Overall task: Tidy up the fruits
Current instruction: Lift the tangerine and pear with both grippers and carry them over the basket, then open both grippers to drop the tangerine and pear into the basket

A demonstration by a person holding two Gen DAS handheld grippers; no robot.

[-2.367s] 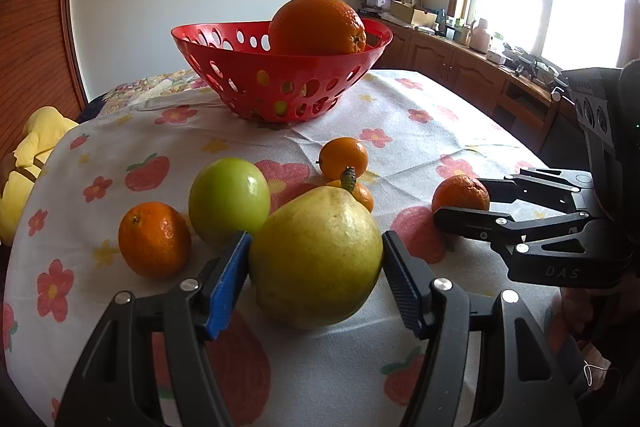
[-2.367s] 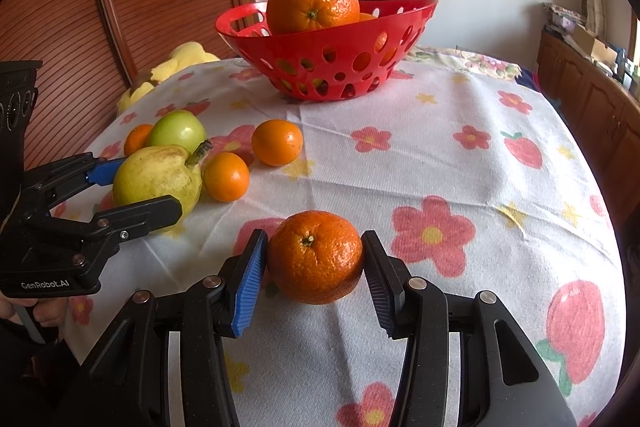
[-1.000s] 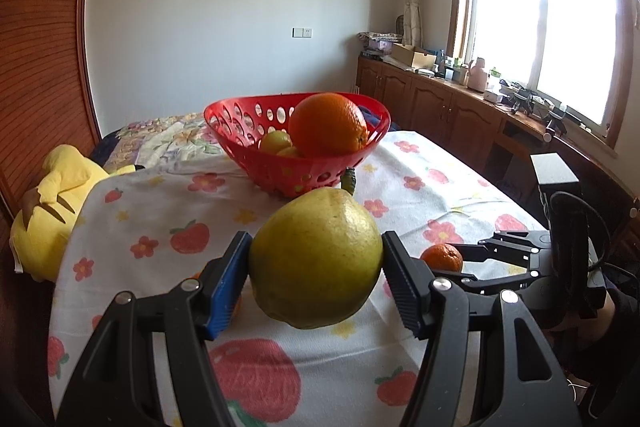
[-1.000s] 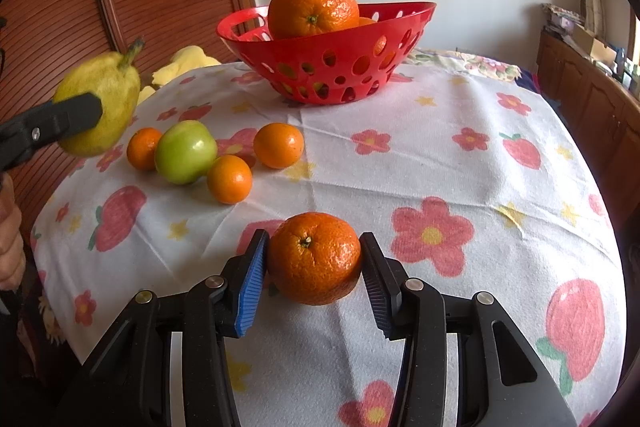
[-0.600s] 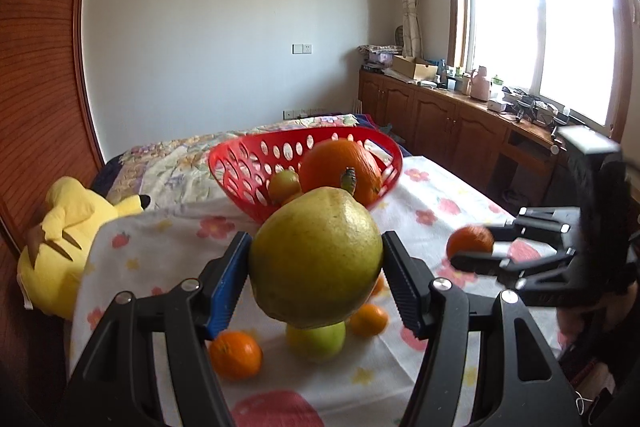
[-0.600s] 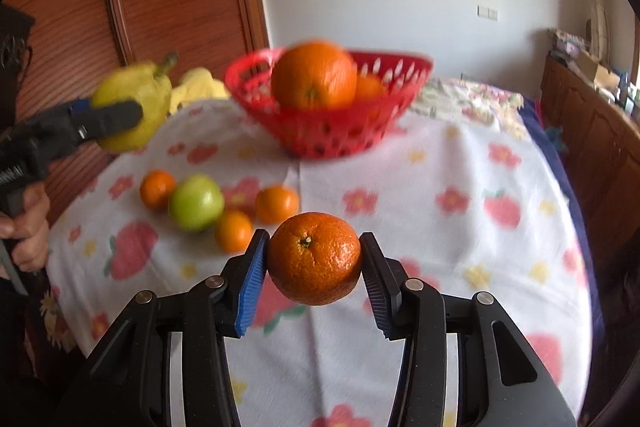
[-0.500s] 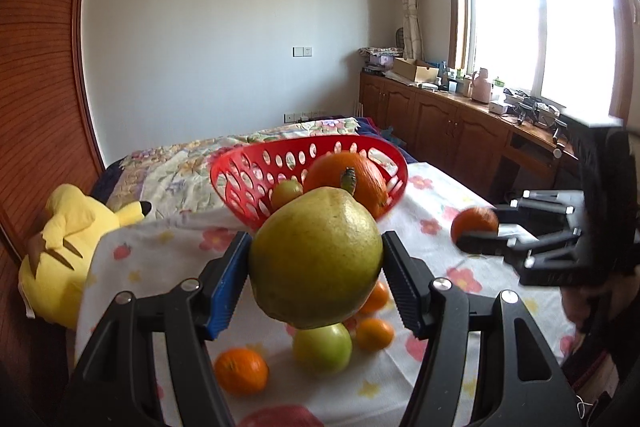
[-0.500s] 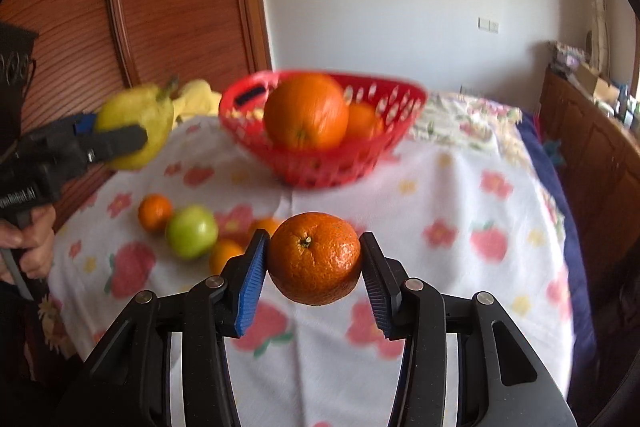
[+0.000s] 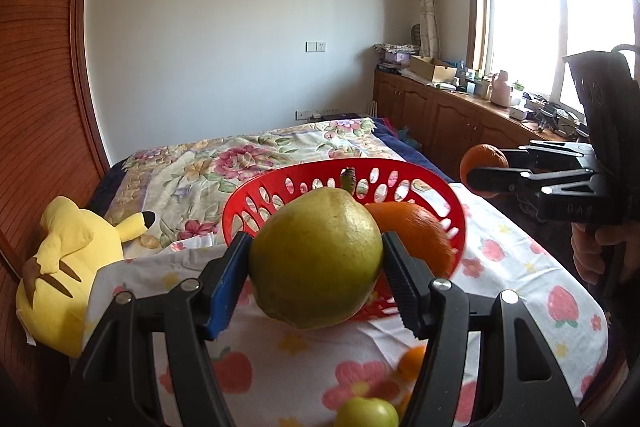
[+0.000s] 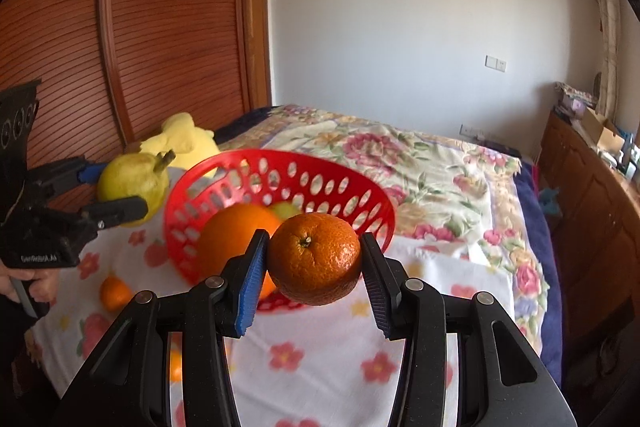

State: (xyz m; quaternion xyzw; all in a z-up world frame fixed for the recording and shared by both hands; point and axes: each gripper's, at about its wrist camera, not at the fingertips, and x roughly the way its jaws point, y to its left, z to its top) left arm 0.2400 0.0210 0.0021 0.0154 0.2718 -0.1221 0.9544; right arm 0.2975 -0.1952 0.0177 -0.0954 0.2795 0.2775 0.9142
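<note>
My left gripper (image 9: 316,267) is shut on a yellow-green pear (image 9: 316,259) and holds it in the air in front of the red basket (image 9: 256,195). The pear also shows in the right wrist view (image 10: 134,183), left of the basket (image 10: 280,171). My right gripper (image 10: 314,261) is shut on a small orange (image 10: 314,259), held above the basket's near rim. That orange also shows in the left wrist view (image 9: 482,163). A big orange (image 10: 234,231) and a green fruit (image 10: 286,211) lie in the basket.
On the flowered tablecloth (image 9: 520,267) lie a green apple (image 9: 366,413) and small oranges (image 9: 412,361) (image 10: 114,293). A yellow plush toy (image 9: 68,267) sits at the table's left edge. Wooden cabinets (image 9: 452,123) stand at the right.
Both grippers have risen from the table with their fruits and moved forward toward the basket, which now looks closer and lower in both views.
</note>
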